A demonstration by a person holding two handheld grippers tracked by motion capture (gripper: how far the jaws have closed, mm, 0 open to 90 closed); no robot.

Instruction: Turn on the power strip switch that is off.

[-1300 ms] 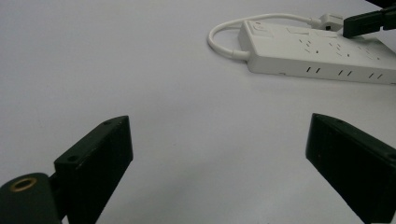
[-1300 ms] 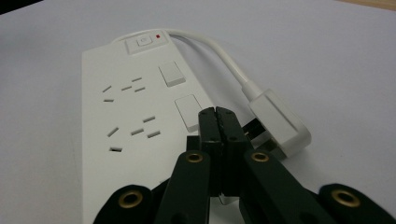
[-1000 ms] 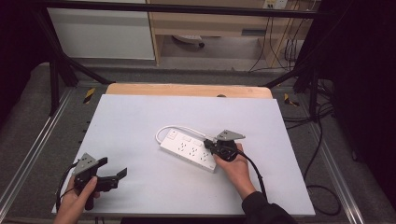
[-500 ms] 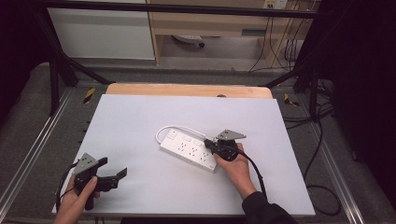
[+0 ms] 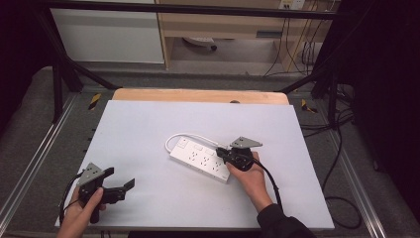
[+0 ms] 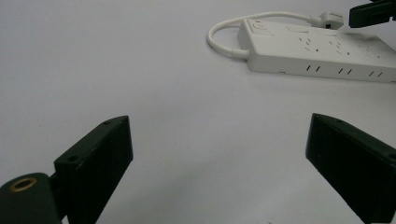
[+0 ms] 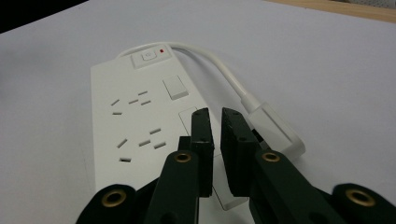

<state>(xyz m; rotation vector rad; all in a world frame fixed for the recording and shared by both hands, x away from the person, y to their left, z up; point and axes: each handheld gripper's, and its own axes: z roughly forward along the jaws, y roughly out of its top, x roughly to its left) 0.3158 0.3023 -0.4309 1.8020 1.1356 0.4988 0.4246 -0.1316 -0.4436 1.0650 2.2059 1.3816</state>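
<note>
Right claw, nearly closed and just easing apart with nothing between, is poised over the power strip. Left claw, spread wide, is held idle at 8 o'clock on the counter. A socket or plug grasp is judged next, calling for wider jaws.

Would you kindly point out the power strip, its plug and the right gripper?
power strip point(image 5: 200, 159): high view, middle of its socket face.
plug point(image 7: 275, 128): right gripper view, its white body.
right gripper point(image 7: 215, 122): right gripper view, midway between its fingertips.
</note>
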